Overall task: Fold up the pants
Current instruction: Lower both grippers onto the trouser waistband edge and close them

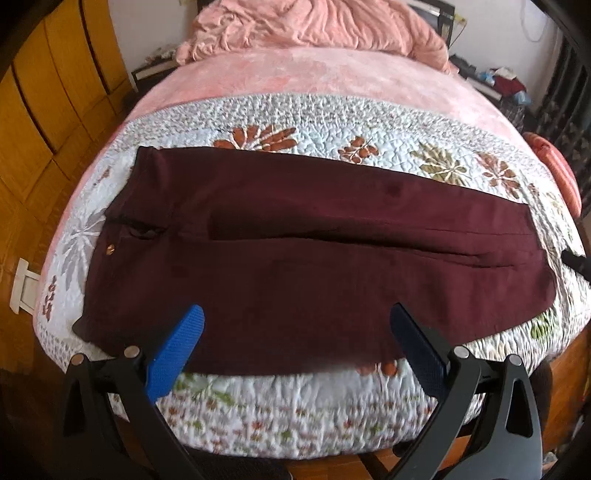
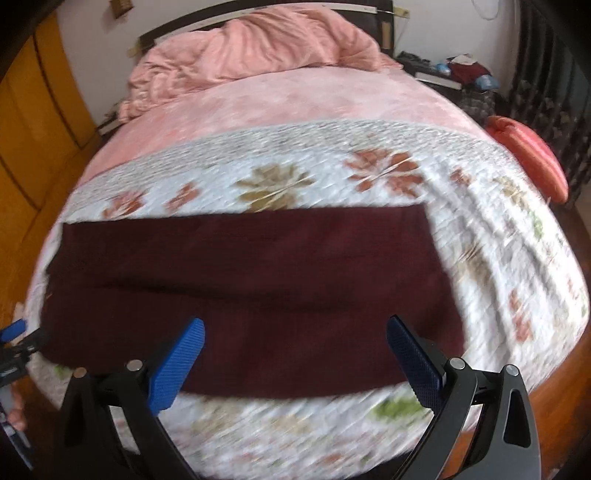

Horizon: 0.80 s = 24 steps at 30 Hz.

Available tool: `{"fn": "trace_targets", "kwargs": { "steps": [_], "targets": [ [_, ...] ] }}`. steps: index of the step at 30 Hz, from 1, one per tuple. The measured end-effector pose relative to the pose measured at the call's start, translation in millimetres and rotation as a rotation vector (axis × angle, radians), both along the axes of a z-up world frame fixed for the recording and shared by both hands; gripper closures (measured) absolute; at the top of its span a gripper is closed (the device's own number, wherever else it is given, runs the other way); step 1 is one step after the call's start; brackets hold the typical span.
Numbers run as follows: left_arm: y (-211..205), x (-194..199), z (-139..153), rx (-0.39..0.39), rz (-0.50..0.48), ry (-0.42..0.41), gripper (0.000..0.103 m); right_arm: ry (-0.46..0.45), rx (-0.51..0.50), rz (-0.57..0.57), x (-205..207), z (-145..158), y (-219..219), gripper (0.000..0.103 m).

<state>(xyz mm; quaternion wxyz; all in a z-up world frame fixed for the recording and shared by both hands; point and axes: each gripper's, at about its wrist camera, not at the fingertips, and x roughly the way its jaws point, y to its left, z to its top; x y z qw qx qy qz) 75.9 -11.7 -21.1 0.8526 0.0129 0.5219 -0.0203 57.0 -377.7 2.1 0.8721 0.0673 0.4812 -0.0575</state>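
The maroon pants [image 1: 295, 258] lie flat across the floral quilt [image 1: 332, 122] at the foot of the bed, waistband to the left with a small brass button [image 1: 110, 250] showing, and the two legs running side by side to the right. The near leg's long edge runs close to the foot edge of the quilt, with only a narrow strip of it bare in front; beyond the far edge the quilt and the pink blanket [image 1: 314, 74] lie bare up to a bunched pink duvet [image 1: 314, 22]. The cloth looks smooth, with one long crease between the legs.

The left gripper [image 1: 295, 325] hovers above the near edge, its blue fingers spread wide and holding nothing. The right gripper [image 2: 295, 336] hangs likewise over the pants' right half, fingers spread and empty; its view is motion-blurred.
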Motion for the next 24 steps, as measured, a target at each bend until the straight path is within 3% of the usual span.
{"fn": "trace_targets", "kwargs": {
  "steps": [2,7,10,14,17,21,24],
  "targets": [
    [-8.5,26.3,-4.9,-0.004,-0.01,0.022,0.003,0.045,-0.016,-0.008,28.0,-8.4,-36.2,0.004],
    [-36.8,88.3,-13.5,-0.057,-0.091,0.064,0.003,0.176,0.152,0.03,97.8,-44.4,-127.7,0.004],
    [-52.9,121.3,-20.7,-0.129,-0.116,0.057,0.003,0.235,0.18,0.012,128.2,-69.4,-166.5,0.004],
    [-78.7,151.4,-34.4,-0.174,-0.156,0.052,0.003,0.263,0.225,0.036,152.3,-95.0,-190.8,0.004],
    [-101.6,164.5,-44.8,-0.123,-0.19,0.058,0.003,0.27,0.245,0.053,164.8,-108.8,-199.3,0.005],
    [-116.0,177.0,-55.8,-0.113,-0.214,0.096,0.003,0.292,0.288,0.078,177.3,-126.0,-201.7,0.023],
    [-123.6,182.1,-61.8,-0.111,-0.254,0.118,0.003,0.312,0.288,0.079,183.9,-137.0,-203.2,0.032]
  ]
}}
